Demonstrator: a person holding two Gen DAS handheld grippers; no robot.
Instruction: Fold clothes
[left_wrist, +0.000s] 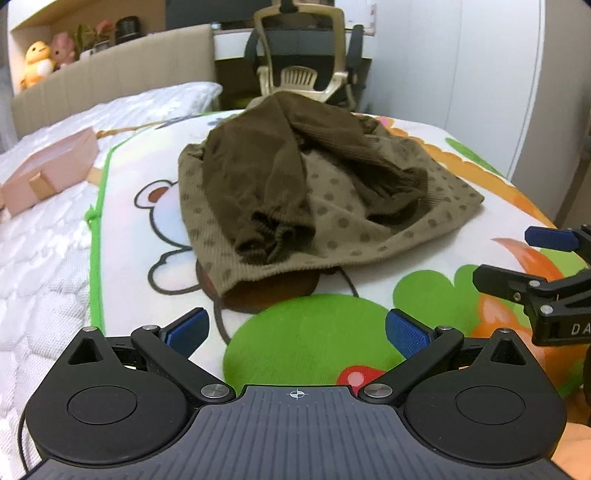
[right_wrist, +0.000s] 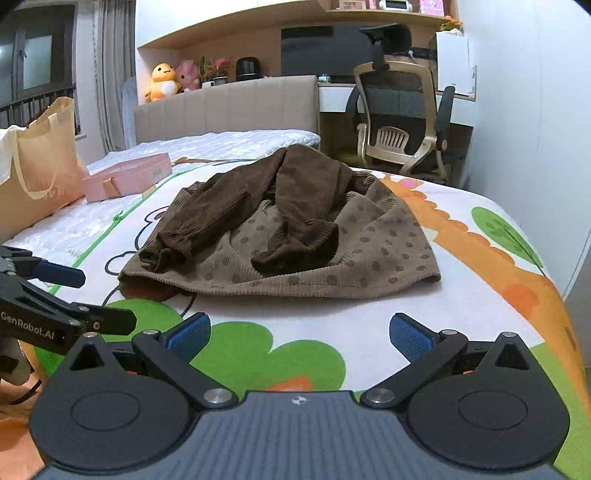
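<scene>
Item: brown sweater (right_wrist: 288, 229), spotted tan body with darker sleeves (right_wrist: 207, 218) crossed over its front, lay on the cartoon-print blanket (right_wrist: 461, 306) mid-bed, hem toward me.

Left gripper (left_wrist: 294, 334): I held it short of the hem, jaws spread wide, nothing between them.

Right gripper (right_wrist: 300, 336): likewise released and empty, beside the left.

Step, as I judged it: sleeves already in, body fold not yet begun. Next move called for pinching both hem corners and carrying them toward the collar.

Nearby: pink box (right_wrist: 125, 179), untouched.
</scene>
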